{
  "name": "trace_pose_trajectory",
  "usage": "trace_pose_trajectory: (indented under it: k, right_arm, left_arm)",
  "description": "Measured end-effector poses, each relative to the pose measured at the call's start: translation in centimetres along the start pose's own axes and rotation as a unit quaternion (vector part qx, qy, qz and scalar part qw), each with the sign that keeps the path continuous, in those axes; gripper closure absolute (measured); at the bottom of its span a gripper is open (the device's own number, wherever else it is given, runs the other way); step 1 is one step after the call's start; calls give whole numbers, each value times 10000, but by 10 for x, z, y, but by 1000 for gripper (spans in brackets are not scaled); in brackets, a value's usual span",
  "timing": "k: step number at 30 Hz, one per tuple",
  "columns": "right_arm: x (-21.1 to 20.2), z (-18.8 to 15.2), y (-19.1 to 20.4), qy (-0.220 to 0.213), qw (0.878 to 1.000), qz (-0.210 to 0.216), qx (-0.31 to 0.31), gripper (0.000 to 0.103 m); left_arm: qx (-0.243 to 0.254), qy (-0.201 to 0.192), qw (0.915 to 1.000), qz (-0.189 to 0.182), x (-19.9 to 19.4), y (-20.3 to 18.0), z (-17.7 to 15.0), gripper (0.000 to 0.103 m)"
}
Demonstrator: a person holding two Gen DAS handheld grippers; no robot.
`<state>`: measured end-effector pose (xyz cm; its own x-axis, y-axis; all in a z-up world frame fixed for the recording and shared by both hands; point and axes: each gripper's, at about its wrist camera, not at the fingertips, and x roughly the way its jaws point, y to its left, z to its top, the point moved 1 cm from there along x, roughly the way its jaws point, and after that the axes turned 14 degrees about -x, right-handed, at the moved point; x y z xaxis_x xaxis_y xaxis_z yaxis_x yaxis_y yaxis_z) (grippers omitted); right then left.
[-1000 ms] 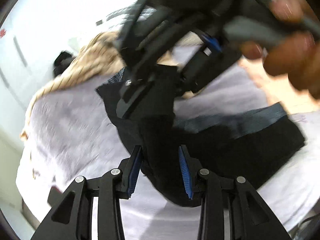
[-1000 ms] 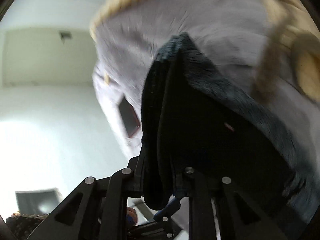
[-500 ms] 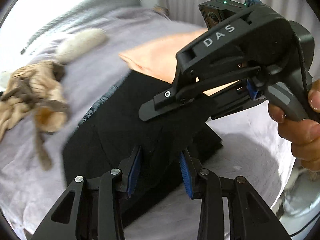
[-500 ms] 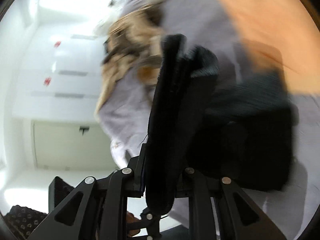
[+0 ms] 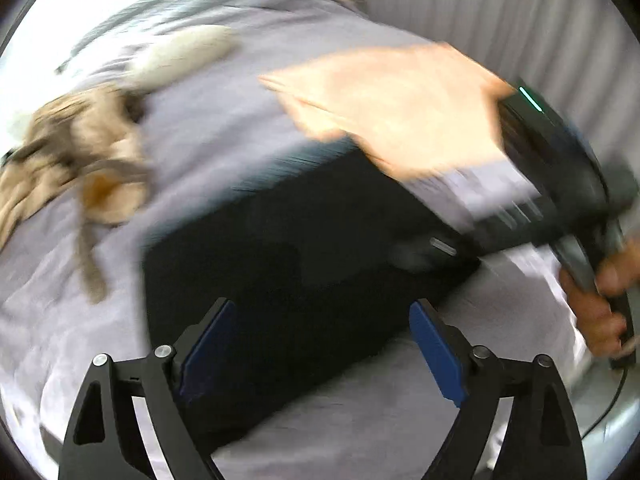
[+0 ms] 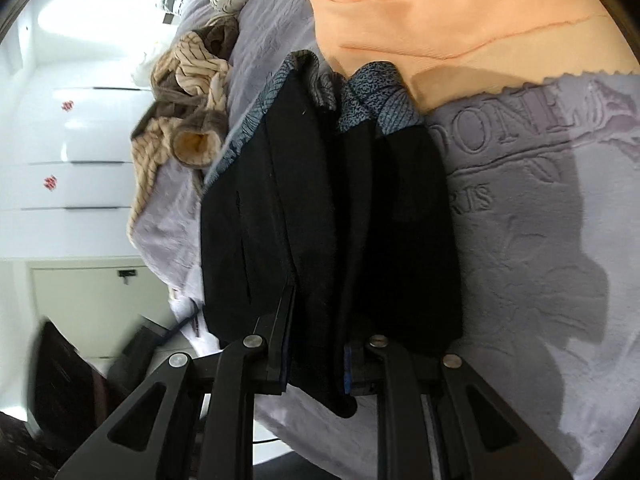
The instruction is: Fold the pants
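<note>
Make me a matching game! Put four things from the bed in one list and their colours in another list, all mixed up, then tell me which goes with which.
Things:
1. pants
2. blanket
3. bed cover
4. striped garment

Colours:
A. peach orange
B. beige and brown
C. black with a blue-grey patterned lining
D. pale lilac

Right pairs: 1-C, 2-A, 3-D, 4-B
</note>
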<state>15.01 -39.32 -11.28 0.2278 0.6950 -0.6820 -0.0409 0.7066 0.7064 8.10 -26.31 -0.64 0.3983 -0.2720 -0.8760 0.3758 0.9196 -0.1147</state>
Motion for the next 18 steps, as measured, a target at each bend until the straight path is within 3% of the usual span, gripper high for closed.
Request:
trace_pose_trajectory:
  k: [3, 6, 7, 8, 10, 12, 14, 15, 16, 18]
  right_arm:
    - [-3, -1, 2, 11, 9999, -70, -102, 81]
    - [-11, 1, 1, 59, 9997, -250, 20, 76]
    - [-18, 1, 1, 72, 9994, -338, 45, 76]
    - [-27, 2, 3, 42, 9985, -539, 48, 76]
    - [-44, 6, 10, -96, 9957, -914, -116, 75]
    - [-56, 17, 17, -218, 9918, -1218, -327, 74]
    - [-56, 36, 20, -319, 9901, -1295, -436, 56]
    - [-52, 46, 18, -331, 9907, -1243, -450, 37]
    - [-41, 58, 14, -291, 9931, -1051, -430, 30]
    - [-20, 72, 0, -72, 9970, -745, -173, 30]
  left_arm:
    - [-604, 133, 9969, 493, 10, 48, 13, 14]
    - [-1248, 432, 9869, 926, 41, 102, 12, 14]
    - [-1377, 604, 9844, 918, 49, 107, 10, 14]
    - [-1711, 947, 9784, 670, 60, 119, 4, 14]
    - [-2087, 1040, 9713, 463, 66, 128, -8, 14]
    - [-2062, 980, 9727, 406, 63, 126, -13, 14]
    - [-1891, 936, 9764, 454, 63, 121, -12, 13]
    - [-1837, 933, 9775, 449, 63, 116, -17, 13]
    - [-1734, 921, 9793, 490, 62, 112, -17, 13]
    - [-1672, 889, 9805, 530, 62, 107, -16, 13]
